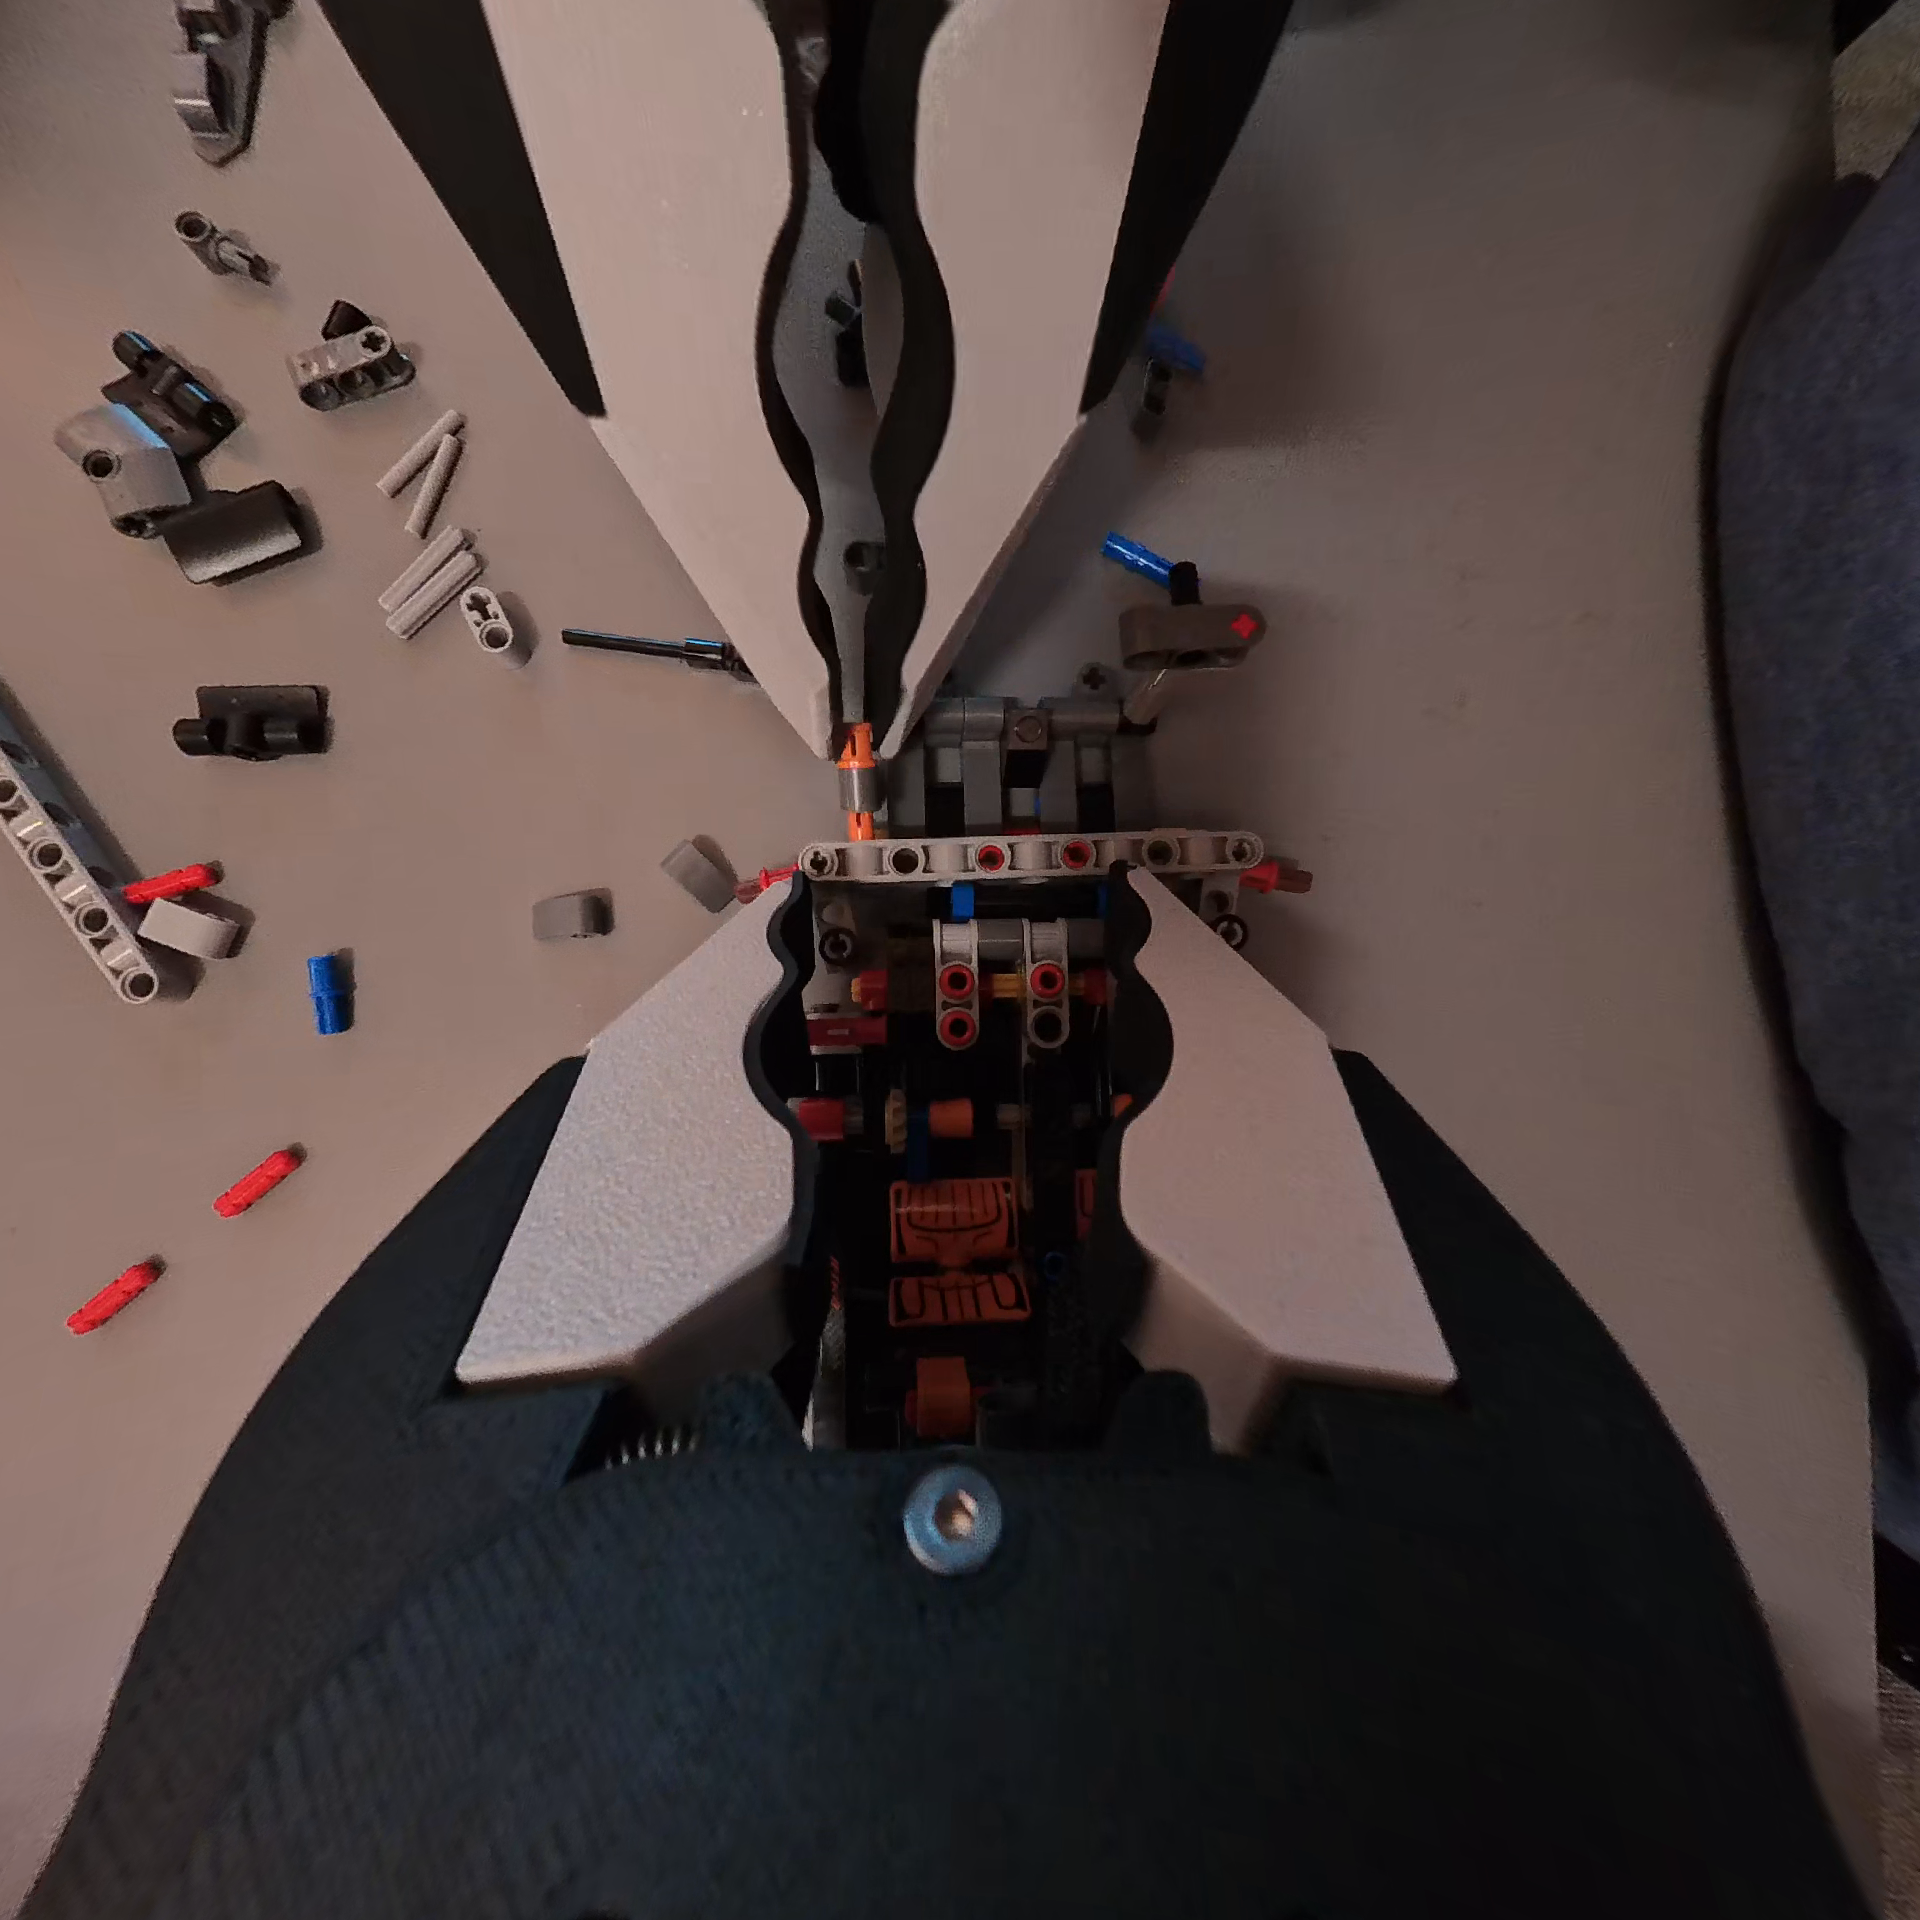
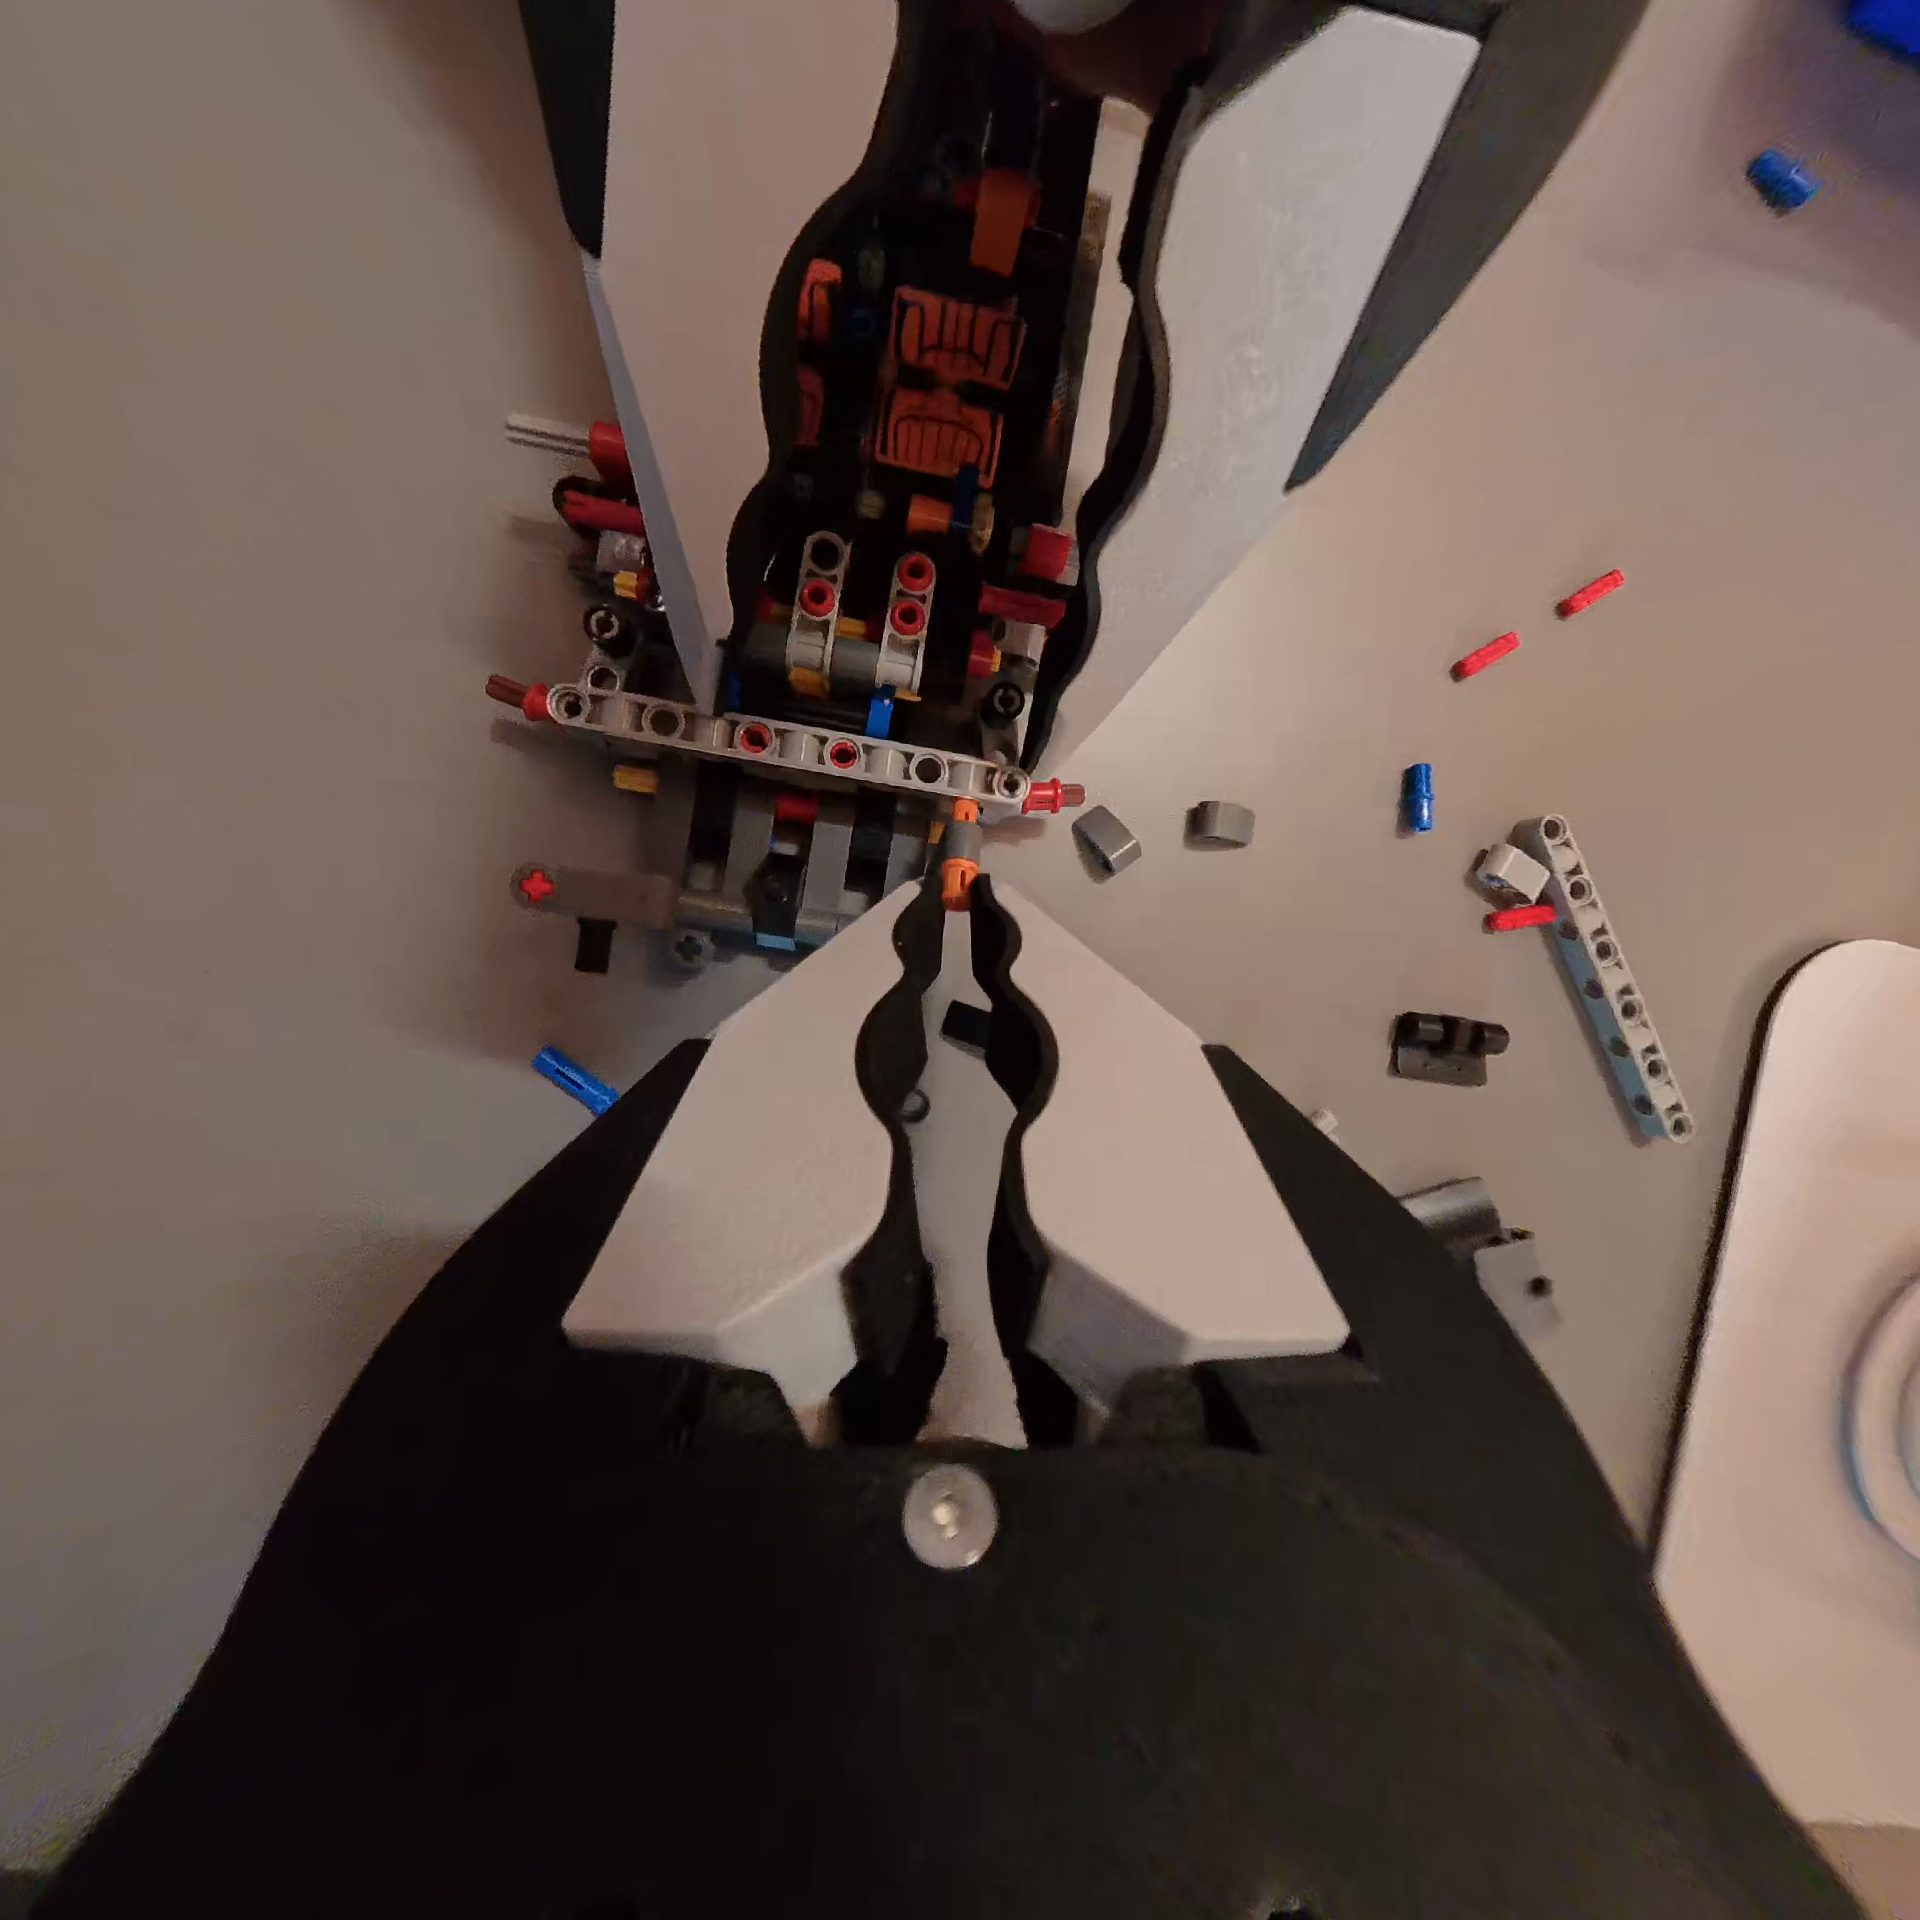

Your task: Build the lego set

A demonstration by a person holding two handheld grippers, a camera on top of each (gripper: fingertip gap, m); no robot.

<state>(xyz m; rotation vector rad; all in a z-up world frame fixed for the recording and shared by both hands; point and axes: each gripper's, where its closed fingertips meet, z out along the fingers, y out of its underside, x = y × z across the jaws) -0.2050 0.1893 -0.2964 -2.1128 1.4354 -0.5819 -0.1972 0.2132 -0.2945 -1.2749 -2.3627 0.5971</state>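
My left gripper (image 1: 961, 883) is shut on the partly built lego model (image 1: 961, 1122), a black, grey and orange technic frame with a light grey holed beam (image 1: 1029, 857) across its front. My right gripper (image 2: 956, 883) faces it and is shut on a small orange axle with a grey sleeve (image 2: 958, 847). The axle's far end touches the model beside the beam's end. The right gripper also shows in the left wrist view (image 1: 868, 727), the left one in the right wrist view (image 2: 883, 717).
Loose parts lie on the pale table: red pins (image 1: 258, 1179), a blue pin (image 1: 330, 992), grey axles (image 1: 426, 473), a long grey beam (image 1: 62, 842), black connectors (image 1: 255, 719). A white rounded object (image 2: 1808, 1247) lies at the right. A blue-clad person (image 1: 1829, 644) is at the table's edge. Less than 4 cm separates the two grippers' tips.
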